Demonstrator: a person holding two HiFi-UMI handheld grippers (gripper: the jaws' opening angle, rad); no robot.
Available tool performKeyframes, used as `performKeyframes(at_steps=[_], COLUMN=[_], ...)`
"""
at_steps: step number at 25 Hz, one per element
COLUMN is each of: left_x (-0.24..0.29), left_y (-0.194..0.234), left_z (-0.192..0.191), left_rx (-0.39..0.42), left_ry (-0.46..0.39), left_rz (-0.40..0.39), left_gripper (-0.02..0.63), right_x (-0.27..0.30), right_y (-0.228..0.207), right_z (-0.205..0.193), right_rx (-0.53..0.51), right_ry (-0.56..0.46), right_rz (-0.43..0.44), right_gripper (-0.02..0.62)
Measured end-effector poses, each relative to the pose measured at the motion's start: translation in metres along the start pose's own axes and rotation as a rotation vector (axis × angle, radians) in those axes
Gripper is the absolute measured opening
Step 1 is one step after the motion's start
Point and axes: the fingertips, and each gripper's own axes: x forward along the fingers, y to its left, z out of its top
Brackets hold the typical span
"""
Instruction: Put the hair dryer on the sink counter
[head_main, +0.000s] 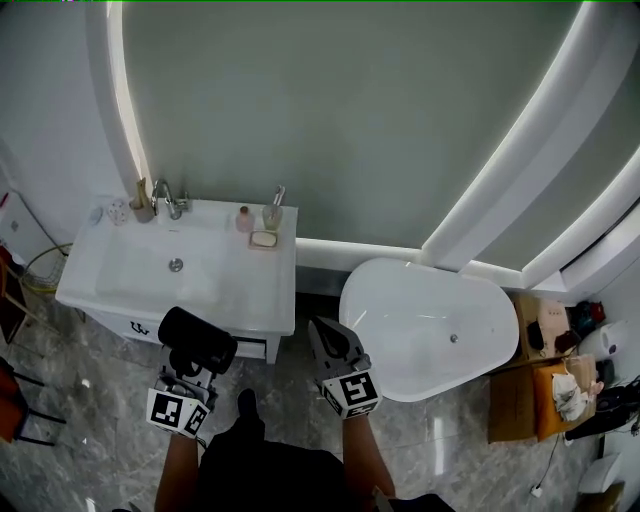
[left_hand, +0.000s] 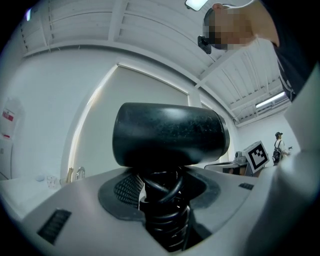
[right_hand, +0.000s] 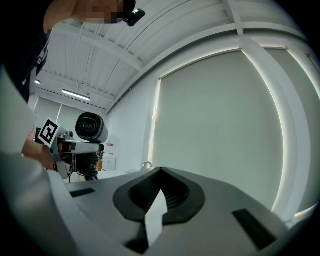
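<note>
White sink desk (head_main: 255, 295) on the grey wall, 1 white bathtub (head_main: 420, 320) beside it, marble floor (head_main: 90, 440). Your left claw (head_main: 193, 362) clamps 1 black hair dryer (head_main: 197, 340) by its cord-wrapped handle, in the air at the desk's front edge. Your right claw (head_main: 322, 335) has its jaws together, empty.

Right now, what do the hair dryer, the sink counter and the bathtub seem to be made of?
The hair dryer looks like matte black plastic: its barrel has a dull, speckled sheen. The sink counter is glossy white, likely ceramic or a similar cast material: basin and top seem one smooth piece. The bathtub is glossy white, perhaps acrylic or ceramic: soft highlights lie on its rounded shell.
</note>
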Motion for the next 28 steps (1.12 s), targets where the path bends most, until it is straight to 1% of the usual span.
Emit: performKeyframes(at_steps=[4, 7, 12, 20, 25, 28], left_x=[0.017, 0.034, 0.058, 0.086, 0.096, 0.104], left_y=[0.035, 0.060, 0.086, 0.084, 0.074, 0.069], left_z=[0.009, 0.014, 0.012, 0.005, -0.002, -0.002], left_rx=[0.010, 0.005, 0.003, -0.001, -0.021, -0.017], left_ry=[-0.013, -0.021, -0.009, 0.011, 0.024, 0.025], left_rz=[-0.016, -0.037, -0.070, -0.111, -0.100, -0.088], left_gripper=[0.224, 0.224, 0.224, 0.224, 0.224, 0.224], right_x=[0.036, 0.063, 0.089, 0.098, 0.095, 0.097], right_y=[0.003, 0.000, 0.000, -0.008, -0.019, -0.027], right_z=[0.010, 0.016, 0.021, 0.018, 0.013, 0.014], right_rx=[-0.003, -0.011, -0.022, -0.022, -0.007, -0.007], right_ry=[-0.010, -0.014, -0.011, 0.002, 0.010, 0.009], right_rz=[-0.015, -0.041, -0.069, -0.076, -0.068, -0.050], right_gripper=[0.028, 0.028, 0.028, 0.028, 0.028, 0.028])
